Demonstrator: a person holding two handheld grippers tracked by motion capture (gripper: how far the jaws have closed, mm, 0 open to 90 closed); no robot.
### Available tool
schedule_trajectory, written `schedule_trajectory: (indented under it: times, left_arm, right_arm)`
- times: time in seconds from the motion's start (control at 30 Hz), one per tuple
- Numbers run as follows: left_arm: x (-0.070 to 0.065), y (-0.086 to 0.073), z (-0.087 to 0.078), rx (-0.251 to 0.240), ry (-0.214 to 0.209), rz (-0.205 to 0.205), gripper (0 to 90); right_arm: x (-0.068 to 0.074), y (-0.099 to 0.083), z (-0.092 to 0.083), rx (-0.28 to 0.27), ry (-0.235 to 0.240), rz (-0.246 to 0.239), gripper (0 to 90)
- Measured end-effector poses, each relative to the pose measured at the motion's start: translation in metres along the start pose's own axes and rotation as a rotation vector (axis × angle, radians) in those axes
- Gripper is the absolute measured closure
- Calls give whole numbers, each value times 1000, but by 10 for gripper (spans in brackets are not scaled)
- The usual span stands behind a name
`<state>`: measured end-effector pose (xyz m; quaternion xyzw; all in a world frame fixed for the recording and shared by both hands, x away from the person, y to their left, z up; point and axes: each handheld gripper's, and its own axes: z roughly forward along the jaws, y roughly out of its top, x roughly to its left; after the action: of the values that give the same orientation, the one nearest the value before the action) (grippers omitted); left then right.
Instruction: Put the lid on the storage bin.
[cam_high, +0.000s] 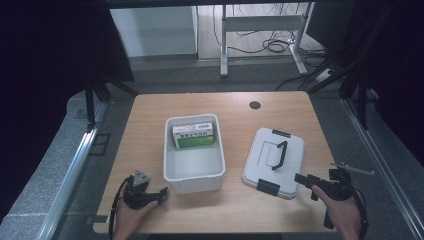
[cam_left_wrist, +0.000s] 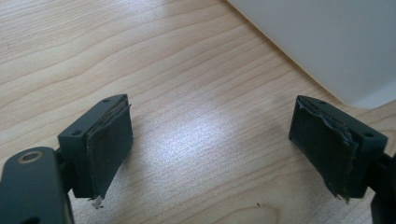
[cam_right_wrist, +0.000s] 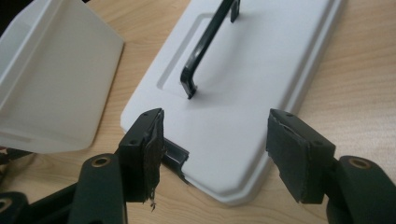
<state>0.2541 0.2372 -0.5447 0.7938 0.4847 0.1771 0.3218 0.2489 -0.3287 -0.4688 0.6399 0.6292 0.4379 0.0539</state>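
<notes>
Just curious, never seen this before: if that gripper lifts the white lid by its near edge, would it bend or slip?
The lid looks like rigid moulded plastic, so probably stiff and light. Its smooth surface might slip; the right gripper, open, has rubbery pads.

Green-and-white box (cam_high: 195, 136) in the white bin (cam_high: 194, 177) has print, too small to read; no other text.

This looks like a lab or test room set up for recording. A small wooden table (cam_high: 220, 107) stands inside a frame of black metal struts (cam_high: 92, 102), with aluminium rails (cam_high: 70, 175) along both sides and dark curtains (cam_high: 45, 60) around it. Behind it, loose cables (cam_high: 272, 45) lie on the floor by the legs of a grey desk (cam_high: 262, 22). The floor is grey carpet (cam_high: 45, 160).
</notes>
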Motion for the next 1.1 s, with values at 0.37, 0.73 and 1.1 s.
schedule_trajectory:
  times: [0.37,0.73,1.1]
  left_arm:
    - [0,0,0,0,-1,0,134]
    - [0,-1,-1,0,-2,-1,134]
    - [0,-1,-1,0,-3,-1,134]
  right_arm:
    - [7,15,-4,-17,19,-2,373]
    - [24,27,-8,-21,19,-25,373]
    - [41,44,-8,18,2,-30,373]
